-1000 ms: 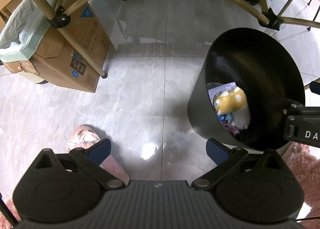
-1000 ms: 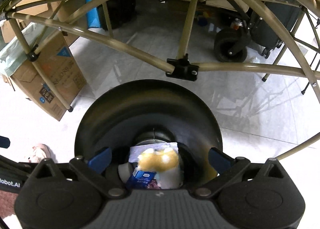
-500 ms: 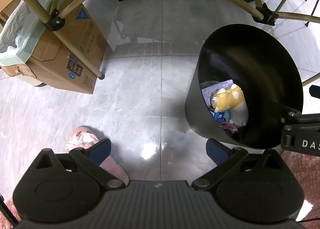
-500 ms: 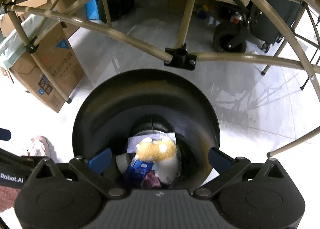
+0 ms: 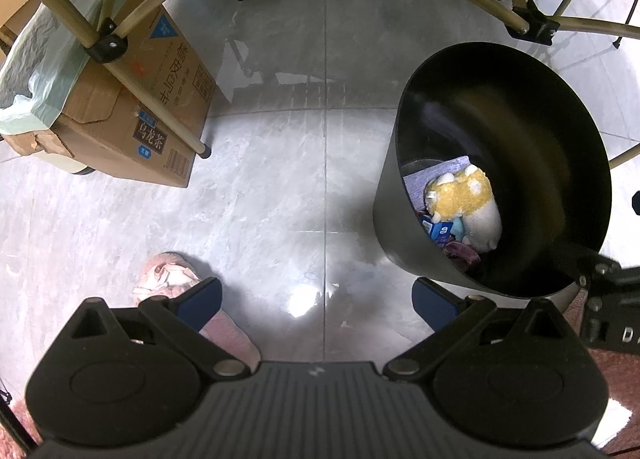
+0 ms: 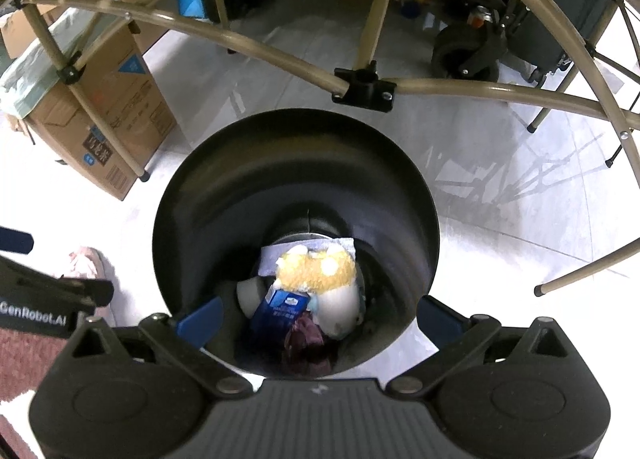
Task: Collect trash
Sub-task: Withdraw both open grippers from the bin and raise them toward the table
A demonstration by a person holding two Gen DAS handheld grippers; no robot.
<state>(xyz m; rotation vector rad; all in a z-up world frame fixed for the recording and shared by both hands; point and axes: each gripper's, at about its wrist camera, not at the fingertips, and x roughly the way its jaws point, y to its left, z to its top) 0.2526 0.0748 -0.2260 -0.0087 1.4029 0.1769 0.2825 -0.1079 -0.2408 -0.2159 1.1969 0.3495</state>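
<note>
You're holding the right gripper point(image 6: 318, 313) over the black bin point(image 6: 192, 219), looking straight down its mouth; jaws are spread wide, gripping nothing, blue fingertips point(image 6: 200, 315) sitting at the near rim at 8 and 4 o'clock. Trash is lying at the bin bottom: a yellow-and-white plush toy point(image 6: 320, 271) at centre, a blue carton point(image 6: 282, 309) just beside it at 7 o'clock, a dark purple wrapper point(image 6: 306, 333) at 6 o'clock, a pale paper sheet point(image 6: 268, 259) under the plush at 11 o'clock, a grey round object point(image 6: 250, 291) at 9 o'clock, can't tell what it is.

You're holding the left gripper point(image 5: 316, 299) over bare grey floor tile point(image 5: 280, 187), jaws also wide apart and empty. From this view the bin is sitting at 3 o'clock, apart from the left fingers, the same plush and carton showing inside. A pink slipper point(image 5: 168, 275) is lying at 8 o'clock, partly hidden behind the left fingertip. A cardboard box point(image 5: 160, 107) with a pale green bag point(image 5: 36, 71) over it is standing at 10 o'clock, under tan metal frame legs point(image 5: 152, 71). Reddish rug point(image 5: 616, 371) is showing at 4 o'clock.
</note>
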